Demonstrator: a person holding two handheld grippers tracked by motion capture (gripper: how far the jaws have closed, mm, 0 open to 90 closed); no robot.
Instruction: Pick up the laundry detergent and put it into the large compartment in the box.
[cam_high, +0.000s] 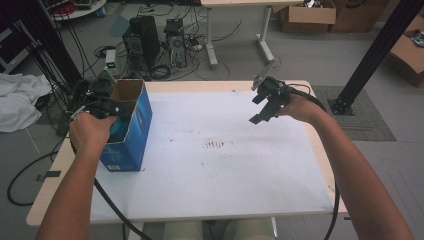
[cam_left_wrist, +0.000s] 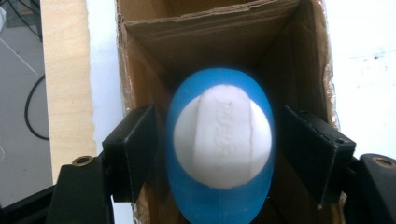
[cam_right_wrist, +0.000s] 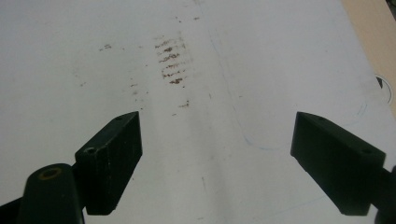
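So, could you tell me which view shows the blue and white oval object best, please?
The left gripper view: the blue and white oval object sits large between the jaws, over the open box. The high view gives a blue sliver; the right gripper view, bare table.

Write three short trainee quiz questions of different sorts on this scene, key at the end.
1. True or false: the blue oval object sits between the left gripper's jaws, over the open cardboard box.
2. What lies under the right gripper? A) a towel B) the white table cover with brown smudges C) a bowl
3. Fill in: the box's outside is coloured ____.

Key: 1 true; 2 B; 3 blue.
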